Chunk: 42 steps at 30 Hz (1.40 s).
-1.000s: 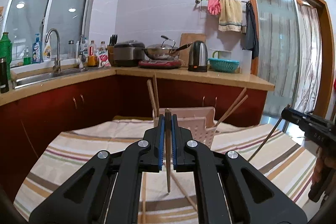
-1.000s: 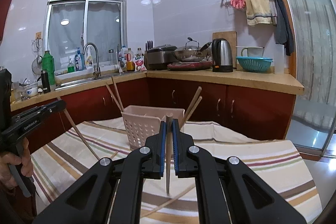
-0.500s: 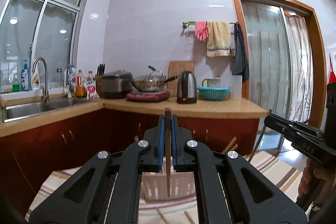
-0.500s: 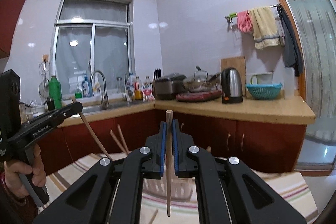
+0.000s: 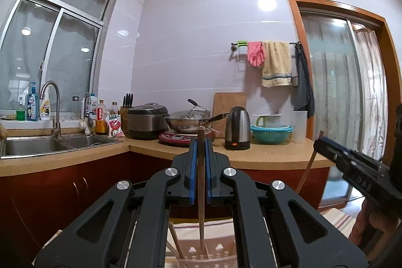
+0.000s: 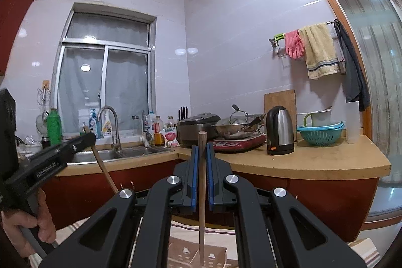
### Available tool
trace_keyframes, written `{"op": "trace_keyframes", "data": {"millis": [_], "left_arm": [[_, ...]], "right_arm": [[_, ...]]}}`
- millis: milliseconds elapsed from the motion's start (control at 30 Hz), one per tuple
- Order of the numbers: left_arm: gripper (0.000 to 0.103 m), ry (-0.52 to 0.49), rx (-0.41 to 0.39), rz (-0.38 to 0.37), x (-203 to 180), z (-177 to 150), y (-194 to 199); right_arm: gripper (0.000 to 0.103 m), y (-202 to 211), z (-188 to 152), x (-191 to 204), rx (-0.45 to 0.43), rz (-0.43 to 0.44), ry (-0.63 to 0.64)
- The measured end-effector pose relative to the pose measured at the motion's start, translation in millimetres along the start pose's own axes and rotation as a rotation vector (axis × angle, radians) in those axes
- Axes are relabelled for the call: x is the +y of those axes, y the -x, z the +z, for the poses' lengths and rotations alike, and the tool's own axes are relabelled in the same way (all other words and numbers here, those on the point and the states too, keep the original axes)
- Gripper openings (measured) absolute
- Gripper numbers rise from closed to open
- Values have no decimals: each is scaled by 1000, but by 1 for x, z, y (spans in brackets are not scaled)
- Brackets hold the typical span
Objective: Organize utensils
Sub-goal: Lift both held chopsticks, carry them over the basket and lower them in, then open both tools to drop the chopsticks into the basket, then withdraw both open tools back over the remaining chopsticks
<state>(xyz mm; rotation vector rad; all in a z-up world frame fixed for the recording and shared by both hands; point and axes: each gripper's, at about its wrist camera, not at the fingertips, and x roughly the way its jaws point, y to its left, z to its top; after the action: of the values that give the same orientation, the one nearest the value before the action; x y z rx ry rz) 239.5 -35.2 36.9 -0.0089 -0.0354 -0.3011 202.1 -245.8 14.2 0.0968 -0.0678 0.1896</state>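
Two upright wooden chopsticks (image 5: pixel 201 182) (image 6: pixel 201 192) (clamped), seemingly above perforated basket (image 6: pixel 191 254)

Both tools, left (image 5: pixel 200 142) and right (image 6: pixel 202 146), have risen, so the pink basket (image 5: pixel 201 253) sits lower in view.

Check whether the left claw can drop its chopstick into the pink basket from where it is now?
Probably yes. The left claw is shut on its chopstick, whose lower tip hangs over the pink basket with nothing between them. One chopstick leaning in the basket sits off to the side.
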Motion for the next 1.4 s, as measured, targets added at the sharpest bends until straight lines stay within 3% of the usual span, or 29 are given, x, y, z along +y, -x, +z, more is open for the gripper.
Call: {"op": "trace_keyframes", "data": {"millis": [433, 767, 867, 933, 1000, 1100, 1233, 1400], "left_arm": [[6, -3, 161, 14, 5, -68, -43], [7, 14, 239, 30, 13, -94, -56], [27, 26, 242, 39, 16, -95, -55], [52, 33, 237, 43, 17, -94, -53], [56, 33, 230, 45, 17, -91, -49], [62, 41, 233, 38, 17, -88, -44], [70, 62, 235, 22, 17, -83, -32], [73, 59, 248, 12, 13, -82, -7]], "right_arm": [[7, -42, -63, -8, 148, -19, -25], [7, -49, -77, -4, 188, -40, 19], [10, -48, -75, -3, 189, -42, 23], [25, -46, -73, -3, 178, -47, 25], [37, -41, -68, -3, 164, -56, 30], [46, -33, -62, -1, 152, -70, 43], [55, -10, -55, 2, 140, -91, 63], [57, 20, -55, 5, 154, -108, 72]]}}
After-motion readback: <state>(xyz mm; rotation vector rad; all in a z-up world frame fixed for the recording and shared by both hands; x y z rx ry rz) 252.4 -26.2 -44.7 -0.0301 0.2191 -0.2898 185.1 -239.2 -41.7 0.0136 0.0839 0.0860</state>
